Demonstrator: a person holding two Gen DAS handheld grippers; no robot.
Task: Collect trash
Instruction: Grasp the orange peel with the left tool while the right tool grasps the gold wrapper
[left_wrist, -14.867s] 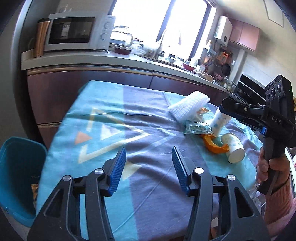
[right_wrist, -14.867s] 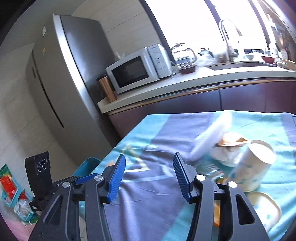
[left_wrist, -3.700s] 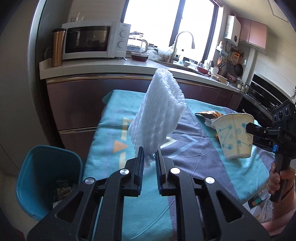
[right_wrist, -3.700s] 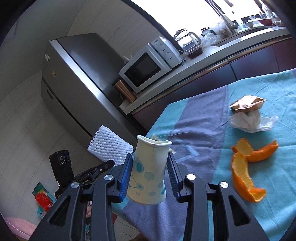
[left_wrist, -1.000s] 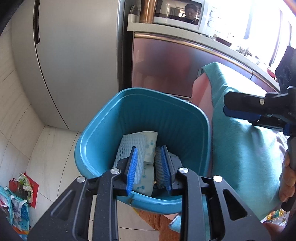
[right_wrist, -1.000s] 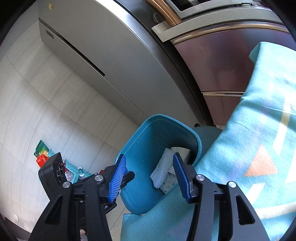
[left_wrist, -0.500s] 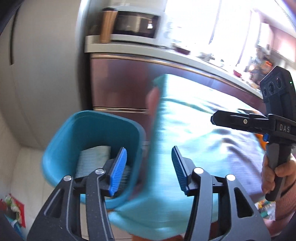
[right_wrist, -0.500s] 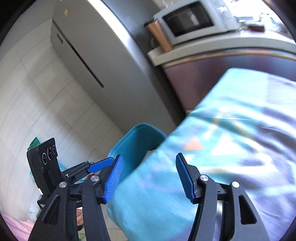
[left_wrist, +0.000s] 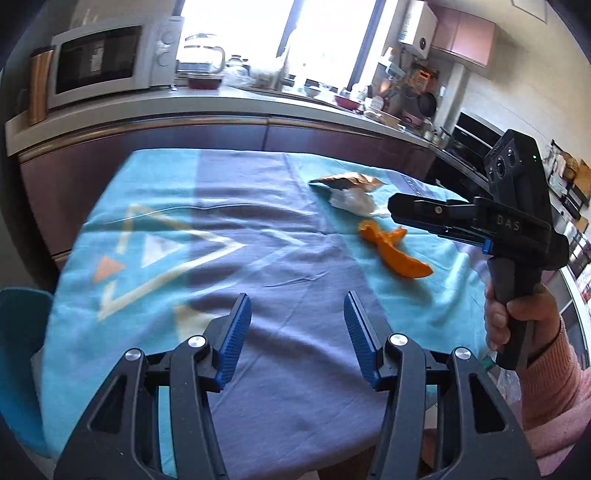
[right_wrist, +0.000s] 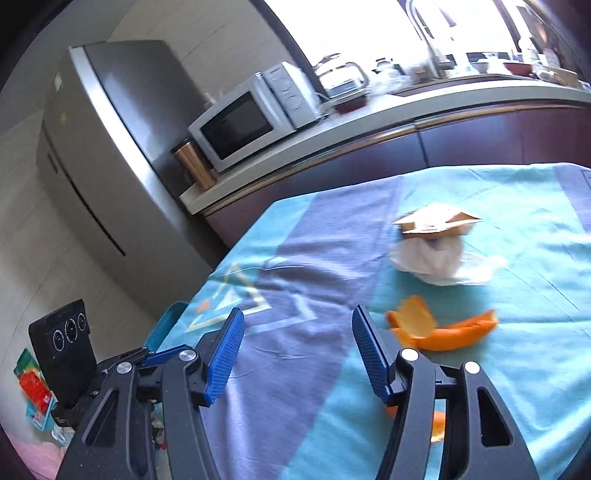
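Note:
Orange peel (left_wrist: 397, 249) lies on the teal and purple tablecloth (left_wrist: 229, 236); it also shows in the right wrist view (right_wrist: 441, 330). Behind it sit a crumpled white plastic wrapper (left_wrist: 351, 201) and a brown paper piece (left_wrist: 345, 181), which the right wrist view shows as wrapper (right_wrist: 437, 260) and paper (right_wrist: 436, 219). My left gripper (left_wrist: 297, 341) is open and empty over the cloth's near edge. My right gripper (right_wrist: 297, 354) is open and empty, just left of the peel. The blue trash bin (left_wrist: 20, 354) stands at the table's left.
A kitchen counter (left_wrist: 184, 107) with a microwave (left_wrist: 107, 66), kettle and sink runs behind the table. A steel fridge (right_wrist: 107, 147) stands at the left. The bin's rim (right_wrist: 166, 321) peeks past the table corner. Colourful items (right_wrist: 33, 387) lie on the floor.
Both grippers have swung from the bin back over the table and face the remaining trash. The foam net and paper cup went into the bin earlier. Both grippers stay open and empty.

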